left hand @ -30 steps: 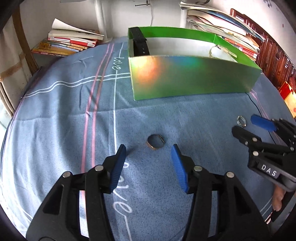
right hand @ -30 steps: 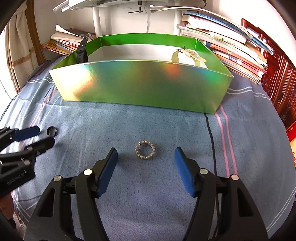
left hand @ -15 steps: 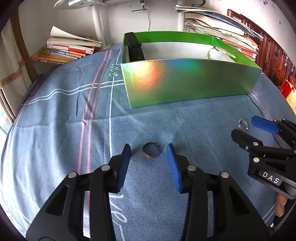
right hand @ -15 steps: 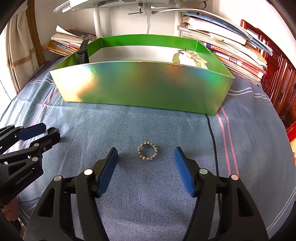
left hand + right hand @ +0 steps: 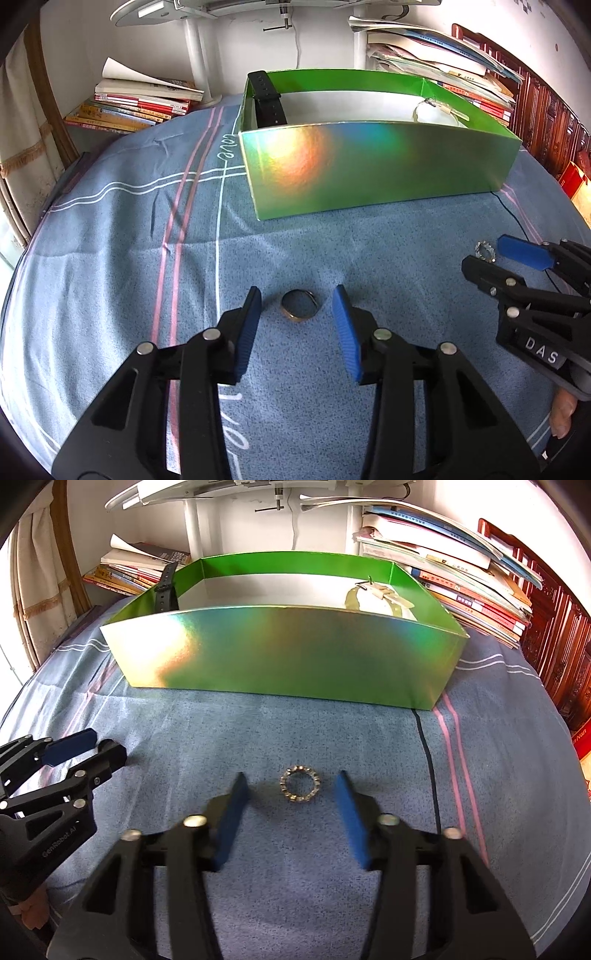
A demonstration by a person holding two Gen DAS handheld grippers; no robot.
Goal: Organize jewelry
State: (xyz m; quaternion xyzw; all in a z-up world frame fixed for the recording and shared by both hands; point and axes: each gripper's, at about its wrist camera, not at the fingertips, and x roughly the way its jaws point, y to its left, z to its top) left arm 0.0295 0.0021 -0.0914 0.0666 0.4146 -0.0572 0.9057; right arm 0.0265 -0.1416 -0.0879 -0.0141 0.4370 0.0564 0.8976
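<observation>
A gold band ring (image 5: 298, 305) lies on the blue cloth between the blue pads of my left gripper (image 5: 296, 300), whose jaws are closing; a gap shows on each side of the ring. A studded silver ring (image 5: 300, 785) lies between the pads of my right gripper (image 5: 291, 784), also closing, with clear gaps either side. Behind both stands a shiny green box (image 5: 376, 173) holding a black watch strap (image 5: 266, 100) at its left end and a pale bracelet (image 5: 373, 596) at its right. In the left wrist view the right gripper (image 5: 480, 258) reaches in from the right around the silver ring (image 5: 485, 251).
Stacks of books (image 5: 140, 105) sit behind the box on the left and magazines (image 5: 461, 572) on the right. A white lamp post (image 5: 195, 55) rises at the back. A thin black cable (image 5: 428, 771) runs over the cloth right of my right gripper. A dark wooden cabinet (image 5: 561, 635) stands far right.
Both grippers' jaws have narrowed around their rings. The left wrist view has tilted slightly, showing more of the box's inside. The rings lie where they were.
</observation>
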